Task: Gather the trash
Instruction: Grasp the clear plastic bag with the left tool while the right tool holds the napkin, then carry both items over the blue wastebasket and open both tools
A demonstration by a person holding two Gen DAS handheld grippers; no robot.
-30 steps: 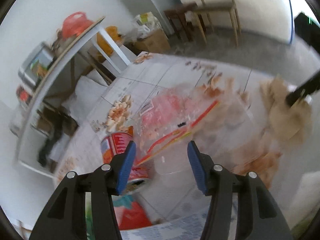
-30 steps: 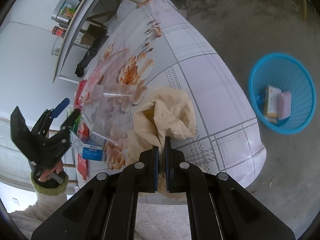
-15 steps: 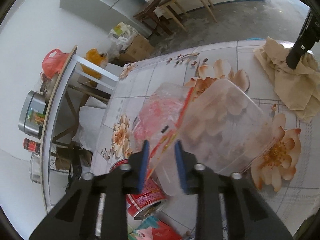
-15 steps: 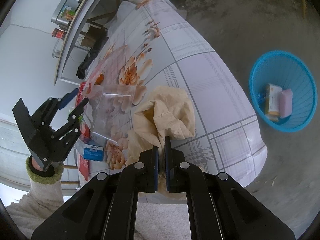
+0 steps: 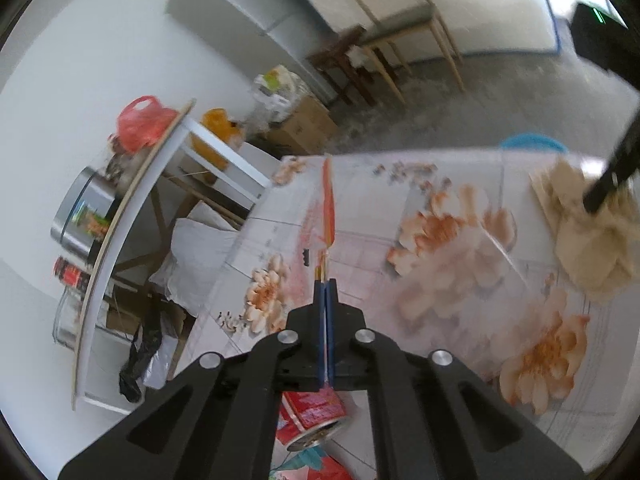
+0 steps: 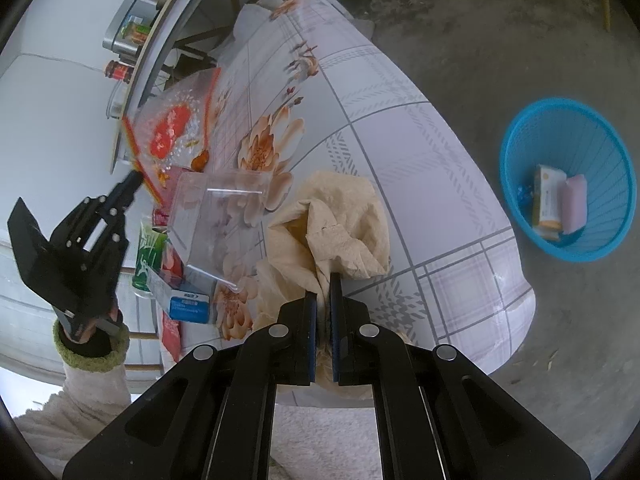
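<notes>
Plastic bag (image 6: 176, 136) hangs at the far left, its red-edged rim pinched flat in our left tool (image 6: 134, 180), whose jaws have just closed on it, lifting it off the table (image 6: 400, 140). Nearer and to the right, our right tool (image 6: 323, 280) is pressed together on the crumpled brown paper (image 6: 340, 232). The blue basket (image 6: 600, 248) stands on the floor far right, so the right tool is nearer it.

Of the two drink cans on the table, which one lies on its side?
The red can, below the left hand-held gripper: its round end faces sideways. The green can stands upright.
</notes>
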